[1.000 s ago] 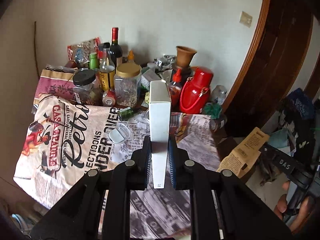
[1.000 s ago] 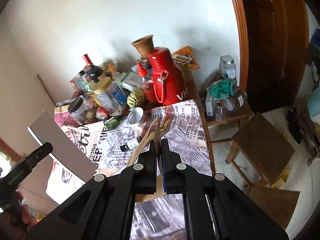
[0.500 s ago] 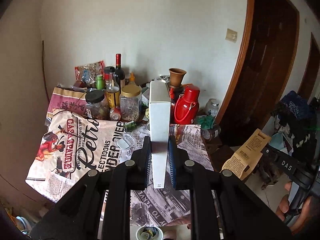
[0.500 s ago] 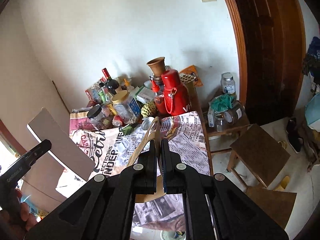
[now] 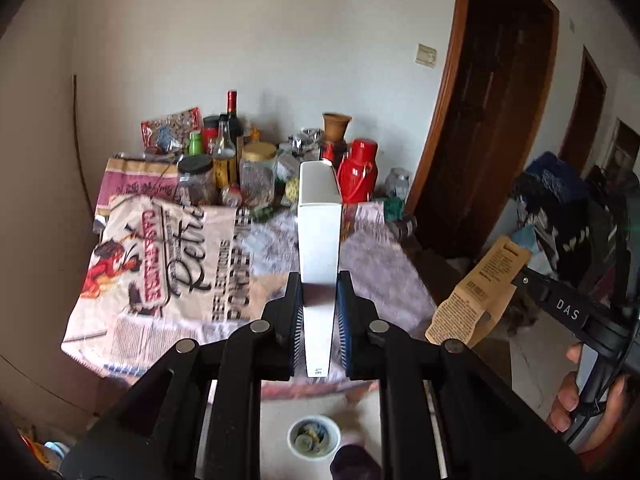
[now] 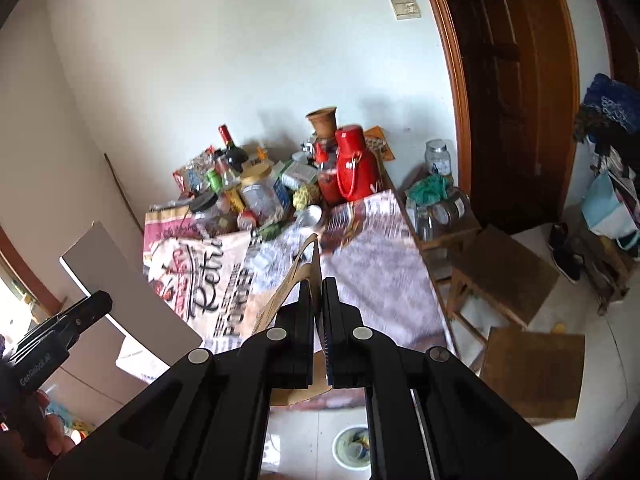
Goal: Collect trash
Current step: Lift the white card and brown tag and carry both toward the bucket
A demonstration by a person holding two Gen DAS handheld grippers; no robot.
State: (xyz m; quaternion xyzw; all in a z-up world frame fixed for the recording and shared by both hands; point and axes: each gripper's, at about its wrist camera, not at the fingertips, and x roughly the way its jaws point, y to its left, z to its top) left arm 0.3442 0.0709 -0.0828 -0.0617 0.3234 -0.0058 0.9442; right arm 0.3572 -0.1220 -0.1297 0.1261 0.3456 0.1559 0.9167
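- Pale walls and a dark wooden door (image 5: 492, 120) frame a cluttered table (image 5: 384, 264) draped in printed newspaper.
- At the table's far left edge lies a pink-printed sack (image 5: 136, 184); jars, a wine bottle (image 5: 233, 120) and a red flask (image 5: 358, 176) crowd the back.
- Nearer, the left gripper (image 5: 319, 312) is clamped on a flat white box (image 5: 319, 232), held edge-on and upright above the table's near side.
- I judge that box light and stiff, likely hollow; its narrow lower end, where the pads sit, seems a sound hold, though hard squeezing could dent it.
- On the floor below sits a small white bin (image 5: 314, 438) with scraps inside.
- Right of it, the right gripper (image 6: 319, 308) is pinched shut on a brown paper wrapper (image 5: 476, 292), raised clear of the table.
- That wrapper looks thin and floppy, so a grip near its edge lets it droop; it should weigh almost nothing.
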